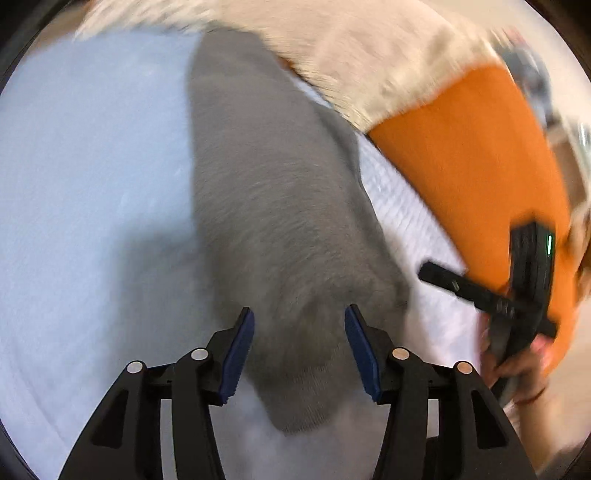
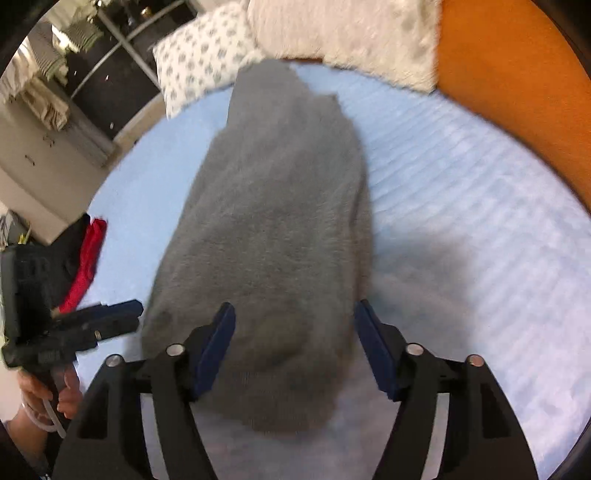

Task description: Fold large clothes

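A grey knit garment (image 1: 273, 206) lies folded into a long narrow strip on the light blue bed sheet (image 1: 81, 166), its near end rounded. My left gripper (image 1: 299, 317) hovers over that near end with its jaws open and the pads clear of the cloth. In the right wrist view the same grey garment (image 2: 280, 206) runs away from me, and my right gripper (image 2: 293, 310) stands open above its near end, holding nothing. Each gripper shows in the other's view: the right gripper (image 1: 436, 275) held in a hand at the right, the left gripper (image 2: 129, 314) at the left edge.
An orange cushion (image 2: 509, 85) and a cream fluffy blanket (image 2: 343, 29) lie along the far side of the bed, with a patterned pillow (image 2: 199, 51) beside them. A red cloth (image 2: 88, 258) sits at the bed's left edge. A cabinet and a metal rack stand beyond.
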{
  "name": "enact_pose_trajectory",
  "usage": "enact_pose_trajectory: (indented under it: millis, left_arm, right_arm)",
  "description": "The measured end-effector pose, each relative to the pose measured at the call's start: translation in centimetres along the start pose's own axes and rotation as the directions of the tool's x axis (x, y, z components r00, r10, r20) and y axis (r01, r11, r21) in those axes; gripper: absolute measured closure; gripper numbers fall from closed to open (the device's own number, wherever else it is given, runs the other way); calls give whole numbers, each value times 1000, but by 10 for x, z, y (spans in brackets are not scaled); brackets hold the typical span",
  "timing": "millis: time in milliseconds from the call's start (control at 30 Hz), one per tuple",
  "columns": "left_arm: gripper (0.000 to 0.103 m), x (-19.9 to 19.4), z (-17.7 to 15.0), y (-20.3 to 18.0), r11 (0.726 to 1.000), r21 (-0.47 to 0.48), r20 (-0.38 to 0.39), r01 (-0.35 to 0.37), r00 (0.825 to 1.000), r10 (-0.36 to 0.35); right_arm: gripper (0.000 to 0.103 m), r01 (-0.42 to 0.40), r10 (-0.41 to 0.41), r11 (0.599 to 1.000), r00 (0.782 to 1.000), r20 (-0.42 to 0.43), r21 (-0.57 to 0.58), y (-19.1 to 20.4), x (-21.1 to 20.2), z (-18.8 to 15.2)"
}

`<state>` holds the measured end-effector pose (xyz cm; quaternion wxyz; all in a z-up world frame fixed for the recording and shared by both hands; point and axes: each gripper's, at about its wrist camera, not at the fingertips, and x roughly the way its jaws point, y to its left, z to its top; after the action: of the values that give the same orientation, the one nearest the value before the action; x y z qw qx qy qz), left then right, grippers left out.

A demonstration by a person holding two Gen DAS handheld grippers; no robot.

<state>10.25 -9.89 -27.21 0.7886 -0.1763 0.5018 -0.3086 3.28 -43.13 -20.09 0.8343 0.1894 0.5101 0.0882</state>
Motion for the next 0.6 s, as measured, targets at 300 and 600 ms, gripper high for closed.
enact_pose_trajectory:
  millis: [300,600]
  left_arm:
    - [48,37,-42,27,973,-204,-150,106,979,-139]
    - [68,56,-45,37,940,-300,-187,163,956,-225]
  right_arm:
    - [33,-129,173,959,972,-162,252,-31,33,-36]
    - [56,-213,293,915,935,-200,343,-23,70,-34]
